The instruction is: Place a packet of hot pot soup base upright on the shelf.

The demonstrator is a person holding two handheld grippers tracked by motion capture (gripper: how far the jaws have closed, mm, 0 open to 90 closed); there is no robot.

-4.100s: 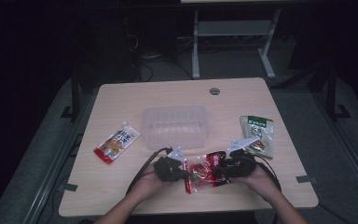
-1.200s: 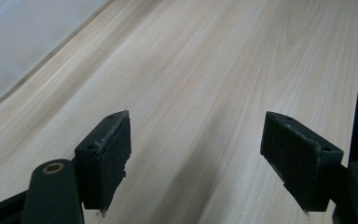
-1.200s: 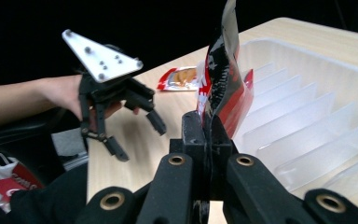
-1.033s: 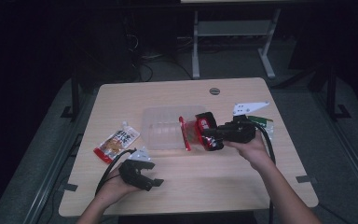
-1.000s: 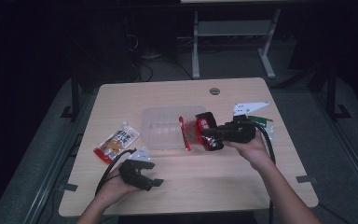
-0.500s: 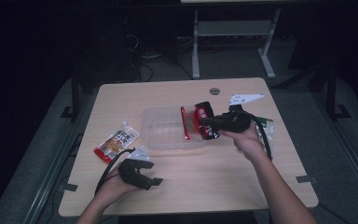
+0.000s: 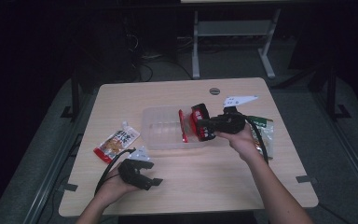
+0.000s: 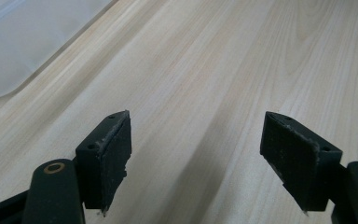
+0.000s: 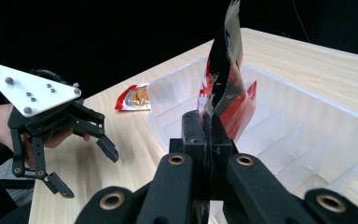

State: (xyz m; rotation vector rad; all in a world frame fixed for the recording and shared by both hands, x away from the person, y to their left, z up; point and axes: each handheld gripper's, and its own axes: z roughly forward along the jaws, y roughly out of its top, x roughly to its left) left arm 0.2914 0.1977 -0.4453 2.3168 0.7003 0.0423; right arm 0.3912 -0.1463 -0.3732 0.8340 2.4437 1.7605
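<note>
My right gripper (image 7: 205, 125) is shut on a red and black snack packet (image 7: 193, 122), holding it upright over the right part of the clear plastic bin (image 7: 161, 136). In the right gripper view the packet (image 9: 223, 88) rises from the closed jaws above the bin's dividers (image 9: 303, 135). My left gripper (image 7: 151, 178) rests open near the table's front left, with bare wood between its pads (image 8: 109, 158). The right gripper view shows it as well (image 9: 88, 161), jaws apart.
An orange and white pouch (image 7: 116, 142) lies left of the bin. A green packet (image 7: 265, 133) lies at the right, partly under my right hand. The wooden table (image 7: 205, 182) has a round cable hole (image 7: 214, 91) at the back.
The right gripper has carried the red packet left and farther back over the bin. The left gripper has stayed at the front left, open.
</note>
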